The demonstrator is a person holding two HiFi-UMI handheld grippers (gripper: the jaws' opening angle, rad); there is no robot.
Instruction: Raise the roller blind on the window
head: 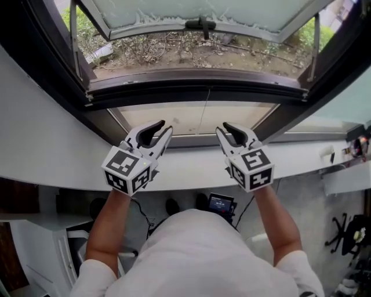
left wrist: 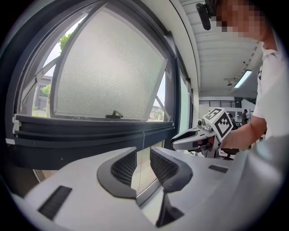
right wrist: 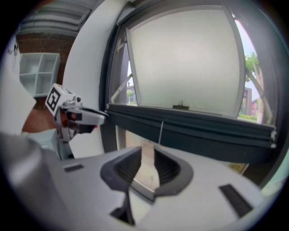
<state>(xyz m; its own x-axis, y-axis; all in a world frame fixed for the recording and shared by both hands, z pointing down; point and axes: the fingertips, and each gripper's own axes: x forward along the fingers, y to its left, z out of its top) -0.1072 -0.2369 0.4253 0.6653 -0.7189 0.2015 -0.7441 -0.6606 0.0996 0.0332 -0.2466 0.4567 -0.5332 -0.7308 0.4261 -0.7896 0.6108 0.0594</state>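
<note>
The roller blind's dark bottom rail (head: 197, 87) runs across the window, and a thin pull cord (head: 204, 113) hangs from its middle. Beneath it shows a pale lower pane (head: 191, 119). My left gripper (head: 164, 126) and right gripper (head: 222, 128) hover side by side over the white sill, just below the rail, left and right of the cord. Neither touches it. In the left gripper view the jaws (left wrist: 143, 162) stand open, with the cord (left wrist: 143, 140) seen beyond the gap. The right gripper's jaws (right wrist: 148, 162) stand a little apart with nothing between them, the rail (right wrist: 189, 124) ahead.
The frosted window sash (head: 203, 11) is swung outward, its handle (head: 200, 24) at the lower edge, with bare ground and shrubs beyond. A wide white sill (head: 58, 151) curves left and right. Below it are a small screen (head: 221, 203) and an office chair base (head: 348, 232).
</note>
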